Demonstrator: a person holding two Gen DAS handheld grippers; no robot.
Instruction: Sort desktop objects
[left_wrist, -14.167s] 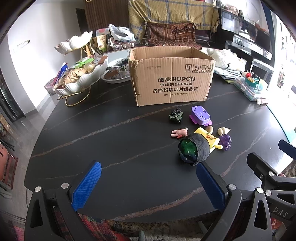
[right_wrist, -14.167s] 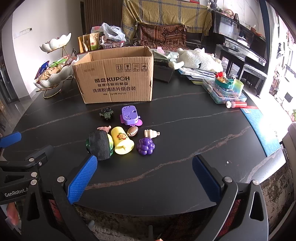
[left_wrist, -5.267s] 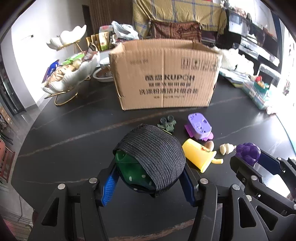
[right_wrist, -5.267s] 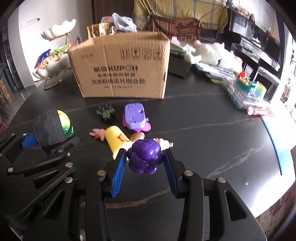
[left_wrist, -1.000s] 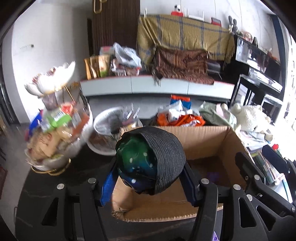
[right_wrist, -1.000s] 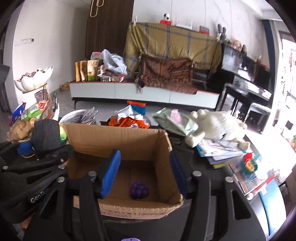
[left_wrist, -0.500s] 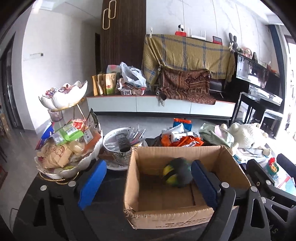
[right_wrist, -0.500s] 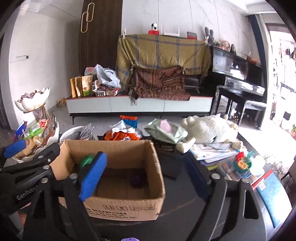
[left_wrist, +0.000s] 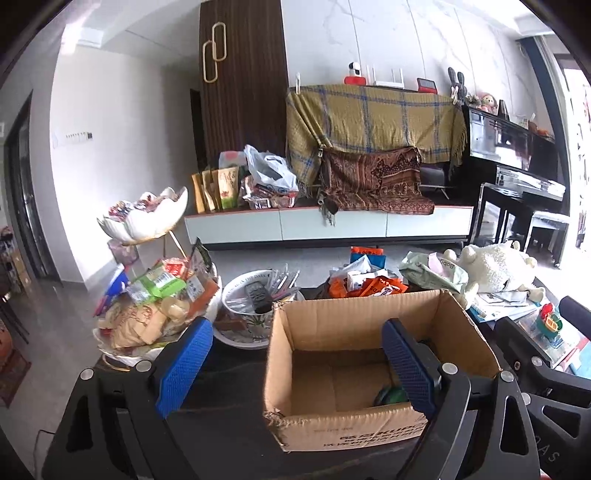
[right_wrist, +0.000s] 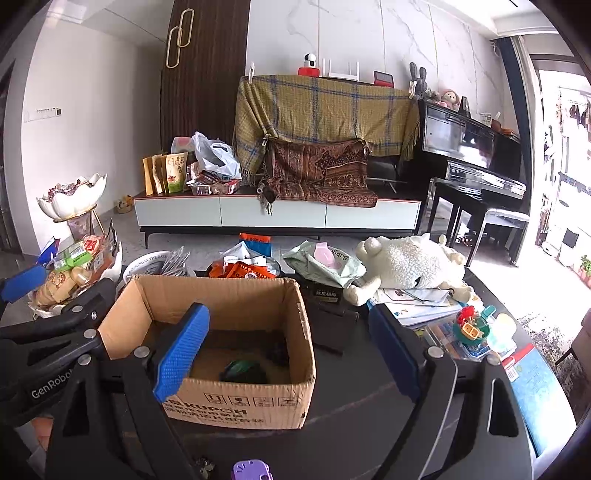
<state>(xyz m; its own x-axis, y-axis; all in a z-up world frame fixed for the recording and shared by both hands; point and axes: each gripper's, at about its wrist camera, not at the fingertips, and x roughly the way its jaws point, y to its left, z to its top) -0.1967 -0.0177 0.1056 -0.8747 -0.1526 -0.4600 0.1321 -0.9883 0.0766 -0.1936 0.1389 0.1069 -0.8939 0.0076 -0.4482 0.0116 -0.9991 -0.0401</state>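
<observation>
Both tools empty, pads apart: left tool (left_wrist: 295, 365), right tool (right_wrist: 288, 354) above the cardboard box (right_wrist: 236, 400). Green ball (right_wrist: 242, 369) lies inside. Purple toy (right_wrist: 252, 470) on counter, below and nearer right tool; we judge it next.

A green ball (right_wrist: 242, 369) and a dark purple grape toy (right_wrist: 277, 352) are being held inside the open cardboard box (right_wrist: 236, 402); a purple toy (right_wrist: 252, 470) is being left on the counter before it.
</observation>
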